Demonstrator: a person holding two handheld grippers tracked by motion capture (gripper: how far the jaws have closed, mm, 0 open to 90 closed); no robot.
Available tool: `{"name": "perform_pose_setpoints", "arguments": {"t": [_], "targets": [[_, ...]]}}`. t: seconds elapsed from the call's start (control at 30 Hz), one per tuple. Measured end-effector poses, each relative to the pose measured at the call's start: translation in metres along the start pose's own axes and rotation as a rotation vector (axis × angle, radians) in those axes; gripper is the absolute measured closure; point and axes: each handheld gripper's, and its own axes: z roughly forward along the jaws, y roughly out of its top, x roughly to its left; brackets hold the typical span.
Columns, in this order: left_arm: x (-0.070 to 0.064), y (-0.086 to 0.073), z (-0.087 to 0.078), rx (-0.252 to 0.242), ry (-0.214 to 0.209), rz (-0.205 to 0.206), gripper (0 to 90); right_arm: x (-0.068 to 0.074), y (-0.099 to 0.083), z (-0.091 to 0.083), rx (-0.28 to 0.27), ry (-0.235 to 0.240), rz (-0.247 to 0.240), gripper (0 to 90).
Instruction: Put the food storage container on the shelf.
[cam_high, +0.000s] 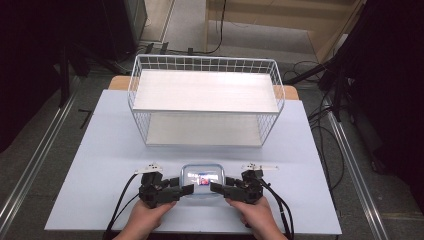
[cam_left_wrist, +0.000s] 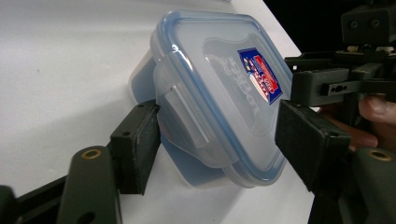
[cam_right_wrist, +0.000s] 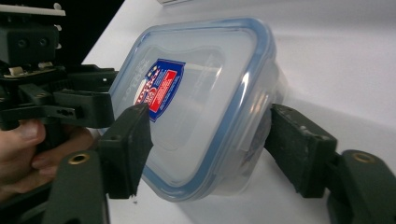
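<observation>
A clear plastic food container (cam_high: 201, 178) with a blue-rimmed lid and a red and blue label lies near the table's front edge. My left gripper (cam_high: 186, 186) comes at it from the left and my right gripper (cam_high: 216, 186) from the right. In the left gripper view the container (cam_left_wrist: 219, 93) sits between the jaws of the left gripper (cam_left_wrist: 219, 144), and both pads touch its sides. In the right gripper view the container (cam_right_wrist: 201, 93) is likewise clamped by the right gripper (cam_right_wrist: 210, 140). Its base appears to rest on the table.
A white wire rack (cam_high: 205, 100) with two shelves stands at the back middle of the pale table (cam_high: 100, 165). Cables trail from both grippers over the front edge. Dark stands and floor cables surround the table.
</observation>
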Motion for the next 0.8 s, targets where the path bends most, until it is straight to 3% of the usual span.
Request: {"name": "perform_pose_setpoints", "arguments": {"t": [0.13,0.17,0.23,0.33,0.47,0.63,0.8], "targets": [[-0.001,0.000,-0.003,0.003,0.000,0.021,36.2,0.000,-0.002,-0.004,-0.006,0.014,-0.007,38.0],[-0.004,-0.001,-0.004,0.002,0.010,0.055,36.4,-0.001,-0.002,-0.006,-0.012,0.020,0.009,40.0],[-0.007,-0.002,-0.005,0.002,0.023,0.076,36.5,-0.002,-0.002,-0.007,-0.016,0.026,0.019,41.1],[-0.008,-0.002,-0.009,-0.010,0.020,0.084,43.1,-0.001,-0.005,-0.011,-0.027,0.029,-0.002,44.7],[-0.013,-0.005,-0.012,-0.018,0.030,0.128,45.6,0.003,-0.011,-0.016,-0.043,0.029,-0.021,48.3],[-0.017,-0.007,-0.014,-0.026,0.042,0.152,48.4,0.005,-0.014,-0.020,-0.058,0.033,-0.049,50.5],[-0.022,-0.009,-0.016,-0.048,0.068,0.204,50.1,0.009,-0.016,-0.022,-0.066,0.015,-0.104,51.3]]}}
